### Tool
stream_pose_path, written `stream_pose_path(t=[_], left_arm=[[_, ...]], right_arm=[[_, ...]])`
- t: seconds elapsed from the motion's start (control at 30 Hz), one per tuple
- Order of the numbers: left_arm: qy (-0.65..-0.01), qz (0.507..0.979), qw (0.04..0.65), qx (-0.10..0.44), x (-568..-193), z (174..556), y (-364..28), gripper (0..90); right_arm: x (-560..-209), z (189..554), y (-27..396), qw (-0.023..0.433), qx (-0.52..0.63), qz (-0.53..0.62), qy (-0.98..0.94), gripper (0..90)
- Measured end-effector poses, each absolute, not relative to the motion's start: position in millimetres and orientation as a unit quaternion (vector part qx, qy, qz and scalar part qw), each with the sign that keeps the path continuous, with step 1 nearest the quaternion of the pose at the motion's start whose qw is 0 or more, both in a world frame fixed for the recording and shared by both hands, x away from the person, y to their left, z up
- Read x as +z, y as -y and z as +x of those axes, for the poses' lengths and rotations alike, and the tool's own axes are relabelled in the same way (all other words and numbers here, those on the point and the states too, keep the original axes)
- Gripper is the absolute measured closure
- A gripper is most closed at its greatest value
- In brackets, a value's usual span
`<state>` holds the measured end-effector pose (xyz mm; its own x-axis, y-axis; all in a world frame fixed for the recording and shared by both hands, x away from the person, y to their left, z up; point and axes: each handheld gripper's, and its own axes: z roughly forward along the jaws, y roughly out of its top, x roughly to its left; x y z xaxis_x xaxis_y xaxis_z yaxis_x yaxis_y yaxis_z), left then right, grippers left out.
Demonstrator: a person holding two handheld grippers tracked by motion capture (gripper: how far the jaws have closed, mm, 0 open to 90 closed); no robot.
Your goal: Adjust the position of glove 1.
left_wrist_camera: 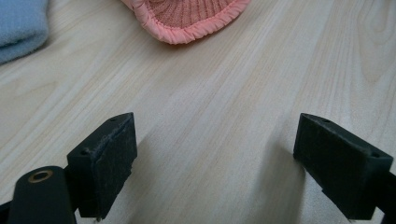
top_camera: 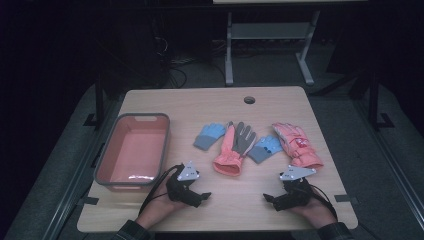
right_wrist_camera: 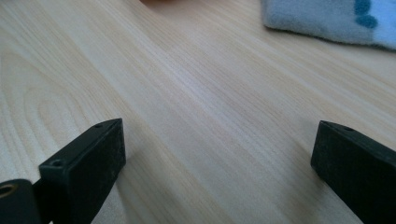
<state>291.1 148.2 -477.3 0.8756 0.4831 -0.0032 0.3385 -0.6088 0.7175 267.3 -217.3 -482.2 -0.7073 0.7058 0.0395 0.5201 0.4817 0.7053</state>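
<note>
Coral and blue gloves lie in a row mid-table, the bin (top_camera: 132, 150) at far left. We rest both grippers near us, left gripper (top_camera: 202, 196) and right gripper (top_camera: 269, 199), jaws spread wide and empty. Judging by this, picking hasn't started; next we reach the coral-grey glove (top_camera: 231, 150), its ribbed cuff nearest.

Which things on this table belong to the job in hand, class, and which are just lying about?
Belonging to the job:
- left hand-held gripper, open
- right hand-held gripper, open
- pink-and-grey glove
- pink glove
- blue glove
- blue glove with dots
- pink bin, likely their destination

Lying about:
- cable hole in the table
- metal frame behind
</note>
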Motion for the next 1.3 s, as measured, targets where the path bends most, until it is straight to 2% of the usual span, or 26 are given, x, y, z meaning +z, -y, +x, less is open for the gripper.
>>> stream_pose_path(t=[0.17, 0.27, 0.57, 0.67, 0.83, 1.3], left_arm=[[-0.227, 0.892, 0.381, 0.093, -477.4, 290.1, -149.4, 12.7], [-0.222, 0.894, 0.378, 0.092, -477.1, 290.1, -150.5, 12.7], [-0.219, 0.894, 0.381, 0.093, -477.2, 289.1, -152.3, 12.7], [-0.216, 0.895, 0.38, 0.092, -477.0, 289.5, -152.6, 12.7], [-0.218, 0.895, 0.379, 0.091, -476.8, 289.2, -152.6, 12.7], [-0.216, 0.895, 0.379, 0.091, -476.7, 289.5, -152.8, 12.8]], right_arm=[[-482.2, 267.7, 217.3, 0.129, 0.361, 0.358, -0.852, 2.9], [-481.6, 267.2, 217.9, 0.126, 0.365, 0.353, -0.852, 7.2], [-464.2, 276.5, 220.1, 0.108, 0.381, 0.352, -0.848, 56.0], [-458.3, 280.8, 215.9, 0.128, 0.375, 0.341, -0.853, 68.6], [-454.0, 291.5, 215.6, 0.12, 0.379, 0.357, -0.845, 90.0], [-445.2, 331.4, 207.4, 0.135, 0.381, 0.374, -0.835, 90.0]])
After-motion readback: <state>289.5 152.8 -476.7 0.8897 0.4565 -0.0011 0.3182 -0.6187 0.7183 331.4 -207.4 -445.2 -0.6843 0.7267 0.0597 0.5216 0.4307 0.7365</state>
